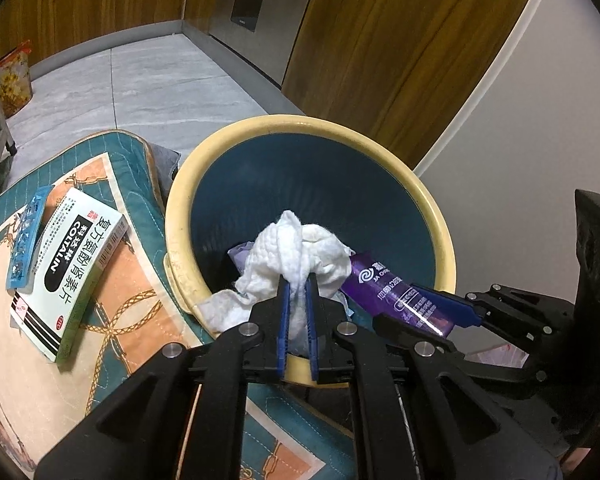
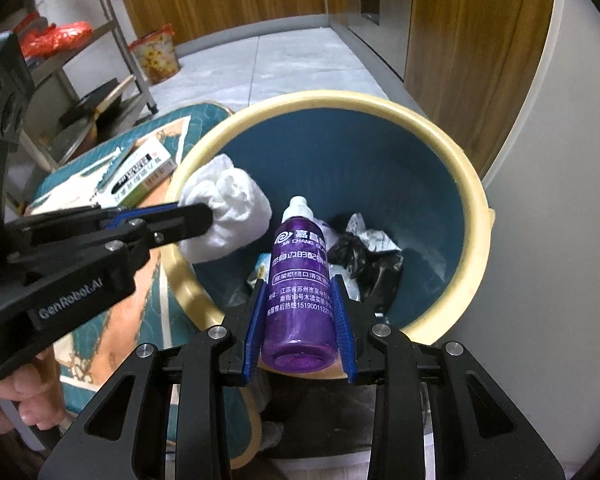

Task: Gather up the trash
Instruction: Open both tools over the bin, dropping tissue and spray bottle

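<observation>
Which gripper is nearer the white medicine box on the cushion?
Left. The left gripper, shut on a crumpled white tissue, hangs over the bin's near-left rim beside the white medicine box. The right gripper, holding a purple plastic bottle, is farther right.

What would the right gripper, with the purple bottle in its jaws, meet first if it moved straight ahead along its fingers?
Probably the trash already in the bin: the right gripper points its purple bottle down toward the black bag, though depth is unclear.
</observation>
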Demonstrator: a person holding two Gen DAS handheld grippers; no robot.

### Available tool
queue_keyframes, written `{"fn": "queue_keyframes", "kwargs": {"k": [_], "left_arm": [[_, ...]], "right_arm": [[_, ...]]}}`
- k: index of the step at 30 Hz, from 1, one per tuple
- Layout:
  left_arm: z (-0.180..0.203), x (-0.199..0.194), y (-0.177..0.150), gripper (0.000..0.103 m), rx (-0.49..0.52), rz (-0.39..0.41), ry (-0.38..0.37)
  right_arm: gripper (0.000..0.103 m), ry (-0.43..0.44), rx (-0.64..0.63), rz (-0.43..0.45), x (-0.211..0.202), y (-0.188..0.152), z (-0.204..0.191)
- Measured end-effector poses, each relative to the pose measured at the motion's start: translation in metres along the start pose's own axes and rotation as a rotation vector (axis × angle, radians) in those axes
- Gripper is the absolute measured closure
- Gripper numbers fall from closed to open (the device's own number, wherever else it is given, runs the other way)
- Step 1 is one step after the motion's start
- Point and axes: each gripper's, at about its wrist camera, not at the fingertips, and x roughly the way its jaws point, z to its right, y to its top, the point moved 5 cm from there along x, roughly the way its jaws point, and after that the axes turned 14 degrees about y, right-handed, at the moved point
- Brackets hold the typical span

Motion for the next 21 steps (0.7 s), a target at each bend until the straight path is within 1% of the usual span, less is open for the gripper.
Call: {"fn": "queue_keyframes", "kwargs": {"k": [1, 2, 5, 7, 8, 9, 13, 16, 18, 21], "left_arm": [[0.0, 0.0, 0.0, 0.096, -0.001, -0.001, 0.001], [0.0, 0.001, 0.0, 0.093, -0.002, -0.001, 0.001], [0.001, -0.001, 0.0, 0.09, 0.002, 0.007, 0.001], [0.001, -0.003, 0.001, 0.081, 0.001, 0.013, 0.001], [0.0, -0.004, 0.001, 0.074, -0.002, 0.019, 0.005], [-0.001, -0.006, 0.001, 0.071, -0.005, 0.024, 0.009], [-0.012, -0.013, 0.003, 0.069, -0.026, 0.043, 0.029], [-0.02, -0.02, 0.004, 0.063, -0.041, 0.058, 0.037], [-0.027, -0.028, 0.003, 0.055, -0.047, 0.074, 0.048], [-0.034, -0.038, 0.002, 0.049, -0.046, 0.096, 0.064]], "right_arm": [[0.069, 0.0, 0.004, -0.002, 0.001, 0.0, 0.001], [0.069, 0.001, 0.011, -0.003, 0.001, 0.0, 0.002], [0.069, 0.005, 0.019, 0.002, 0.0, 0.0, 0.003], [0.069, 0.008, 0.024, 0.005, 0.0, 0.0, 0.003], [0.069, 0.009, 0.025, 0.008, -0.001, 0.0, 0.004], [0.069, 0.01, 0.025, 0.011, -0.002, 0.0, 0.004], [0.068, 0.014, 0.036, 0.024, -0.005, 0.001, 0.006], [0.061, 0.021, 0.041, 0.04, -0.009, 0.002, 0.005], [0.06, 0.027, 0.041, 0.05, -0.012, 0.003, 0.003], [0.058, 0.036, 0.045, 0.061, -0.016, 0.003, 0.001]]}}
